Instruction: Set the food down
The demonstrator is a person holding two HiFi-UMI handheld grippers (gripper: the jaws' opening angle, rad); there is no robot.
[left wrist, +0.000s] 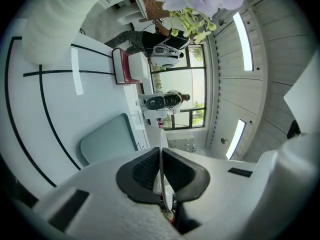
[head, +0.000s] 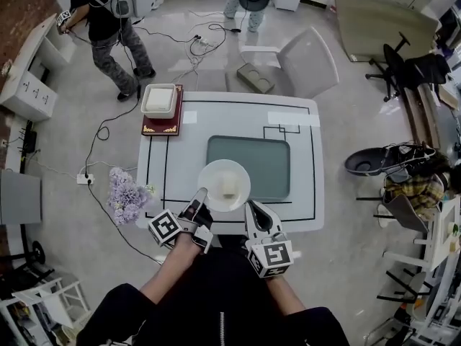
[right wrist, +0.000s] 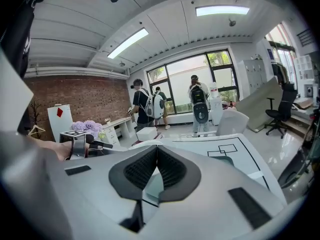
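Observation:
A white plate [head: 216, 175] carrying a pale block of food [head: 230, 184] hangs over the front of the white table [head: 302, 193], its far side above a teal mat [head: 266, 157]. My left gripper [head: 202, 193] is rolled on its side and shut on the plate's left rim. In the left gripper view that rim [left wrist: 160, 134] shows as a thin white edge pinched between the dark pads of the left gripper [left wrist: 160, 169]. My right gripper [head: 250, 206] sits at the plate's near right edge. In its own view the right gripper [right wrist: 157, 156] has its pads together with nothing between them, and the plate [right wrist: 142, 144] lies just beyond.
A white box on a red book [head: 160, 101] stands at the table's far left corner. Purple flowers [head: 124, 193] sit by the front left corner. A grey chair [head: 306, 60] stands behind the table. People [head: 115, 27] and cables are on the floor beyond.

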